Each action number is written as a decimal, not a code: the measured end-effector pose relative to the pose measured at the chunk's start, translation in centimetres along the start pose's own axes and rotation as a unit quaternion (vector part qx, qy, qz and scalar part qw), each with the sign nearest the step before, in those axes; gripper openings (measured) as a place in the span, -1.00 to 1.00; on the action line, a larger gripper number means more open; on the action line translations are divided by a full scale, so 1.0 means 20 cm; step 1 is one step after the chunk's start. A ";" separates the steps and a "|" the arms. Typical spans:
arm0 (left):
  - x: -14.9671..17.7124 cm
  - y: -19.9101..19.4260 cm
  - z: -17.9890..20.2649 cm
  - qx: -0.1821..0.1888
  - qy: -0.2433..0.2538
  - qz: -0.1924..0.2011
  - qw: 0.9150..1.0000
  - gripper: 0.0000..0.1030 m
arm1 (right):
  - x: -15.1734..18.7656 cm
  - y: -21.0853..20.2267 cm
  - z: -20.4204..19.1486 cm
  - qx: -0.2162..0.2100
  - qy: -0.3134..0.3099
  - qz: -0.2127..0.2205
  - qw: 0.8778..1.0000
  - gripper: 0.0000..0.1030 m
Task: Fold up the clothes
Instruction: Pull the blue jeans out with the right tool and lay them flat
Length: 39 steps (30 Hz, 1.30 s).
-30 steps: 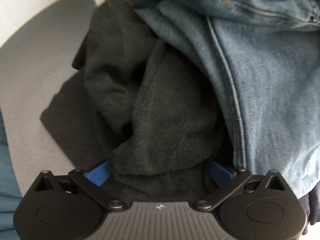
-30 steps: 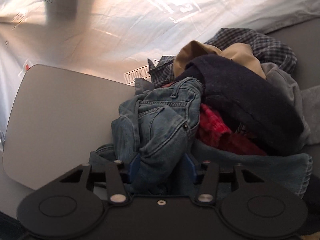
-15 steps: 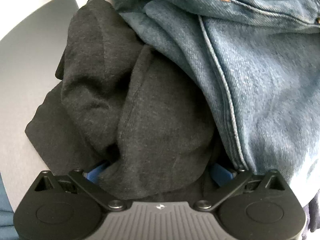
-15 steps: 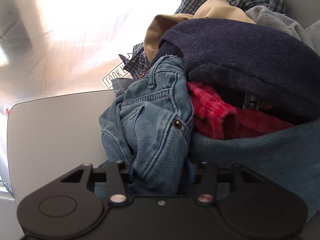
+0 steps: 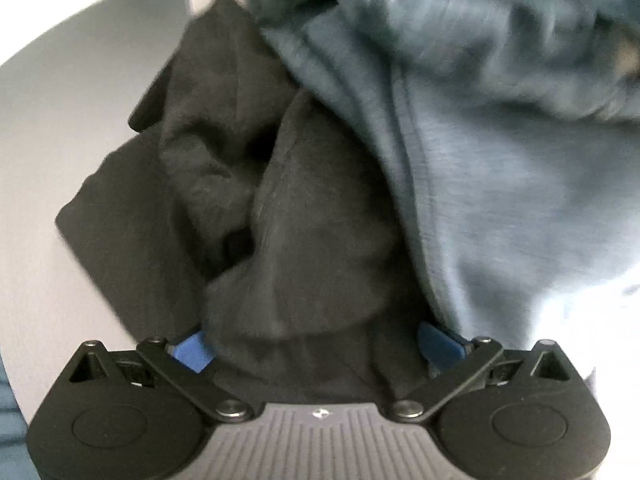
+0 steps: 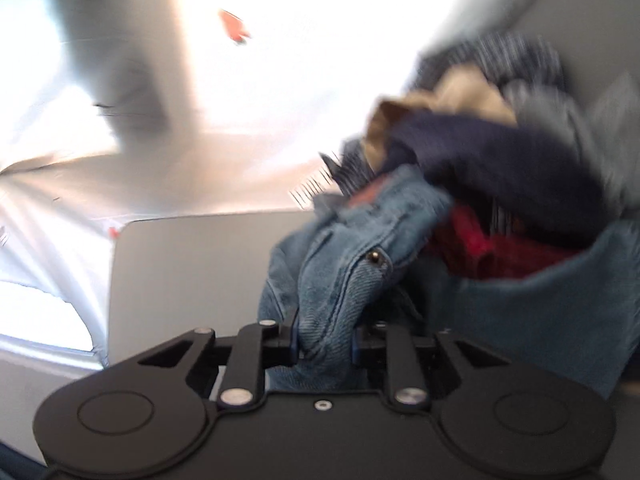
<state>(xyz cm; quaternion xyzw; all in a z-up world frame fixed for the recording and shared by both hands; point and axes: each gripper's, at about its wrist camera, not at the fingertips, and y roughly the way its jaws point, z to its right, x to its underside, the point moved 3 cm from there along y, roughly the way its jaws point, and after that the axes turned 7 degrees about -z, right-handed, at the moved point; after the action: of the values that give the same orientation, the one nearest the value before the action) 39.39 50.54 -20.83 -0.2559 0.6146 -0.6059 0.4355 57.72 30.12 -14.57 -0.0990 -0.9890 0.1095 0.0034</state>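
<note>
Grey table (image 6: pixel 192 280); right gripper (image 6: pixel 326 344) clamps jeans (image 6: pixel 344 264); left gripper (image 5: pixel 316 350) wide around dark garment (image 5: pixel 304 248).

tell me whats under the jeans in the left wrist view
A dark grey garment runs under the edge of the jeans and lies between the left gripper's spread fingers. Whatever lies deeper under the denim is covered.

Home laundry spot (heaped clothes (image 6: pixel 500 184), grey table (image 6: pixel 192 272)).

Bare grey counter (image 6: pixel 192 280) lies open at the frame's left; the heaped clothes pile (image 6: pixel 500 168) blocks the whole right side.
</note>
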 end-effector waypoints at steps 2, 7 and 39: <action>0.07 -0.10 0.04 0.002 0.006 0.018 1.000 0.99 | -0.01 -0.22 -0.06 -0.006 -0.033 0.029 0.999 -0.57; 0.38 -0.30 0.20 0.038 0.057 0.028 0.997 1.00 | 0.03 -0.96 -0.10 -0.011 -0.074 0.117 0.990 -0.58; 1.67 -0.43 0.95 0.116 0.331 -0.015 0.936 1.00 | 0.72 -3.14 0.96 0.535 -0.065 0.299 0.787 0.62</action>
<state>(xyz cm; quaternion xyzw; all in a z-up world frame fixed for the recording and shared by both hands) 37.26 11.34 -17.85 0.0023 0.6453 -0.7301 0.2248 30.74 -31.19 -19.90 -0.3651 -0.6909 0.6226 -0.0418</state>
